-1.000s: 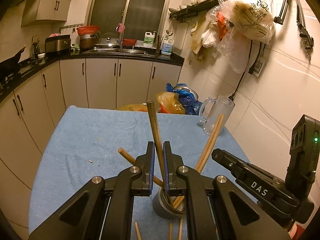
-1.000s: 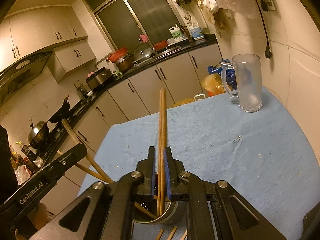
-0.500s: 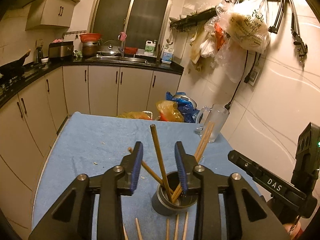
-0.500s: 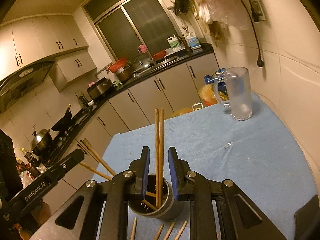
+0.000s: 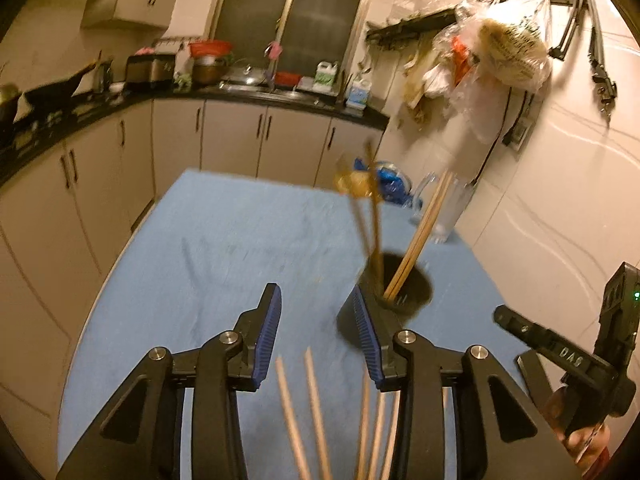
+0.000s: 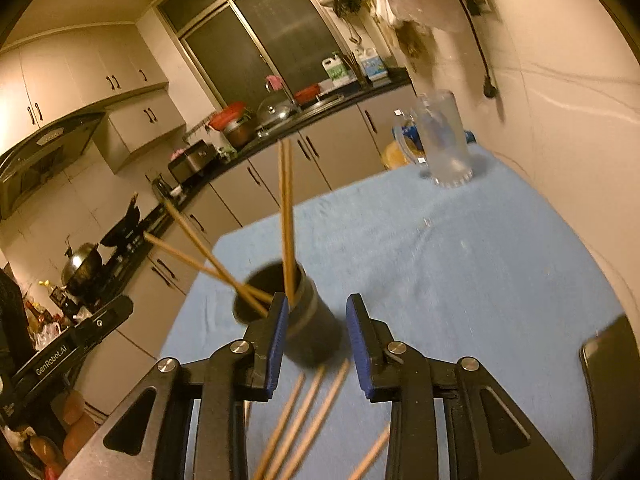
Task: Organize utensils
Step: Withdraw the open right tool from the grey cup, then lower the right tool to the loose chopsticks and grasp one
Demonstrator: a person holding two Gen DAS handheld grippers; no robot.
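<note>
A dark cylindrical holder (image 5: 400, 292) stands on the blue tablecloth (image 5: 240, 248) with several wooden chopsticks (image 5: 424, 232) leaning in it. It also shows in the right wrist view (image 6: 296, 312), chopsticks (image 6: 286, 216) upright and slanting left. My left gripper (image 5: 318, 328) is open and empty, just left of the holder. My right gripper (image 6: 316, 332) is open and empty, the holder just beyond its left finger. Loose chopsticks (image 5: 316, 412) lie on the cloth below the left gripper, and more loose chopsticks (image 6: 308, 412) lie below the right gripper.
A glass mug (image 5: 448, 208) stands at the table's far right by the tiled wall; it also shows in the right wrist view (image 6: 444, 144). A dark phone (image 6: 612, 396) lies at the right edge. Kitchen cabinets and counter (image 5: 240, 128) lie beyond the table.
Both grippers opened, let their chopsticks drop into the holder, and pulled back and up. The left view has swung left, the right view right; both are motion-blurred.
</note>
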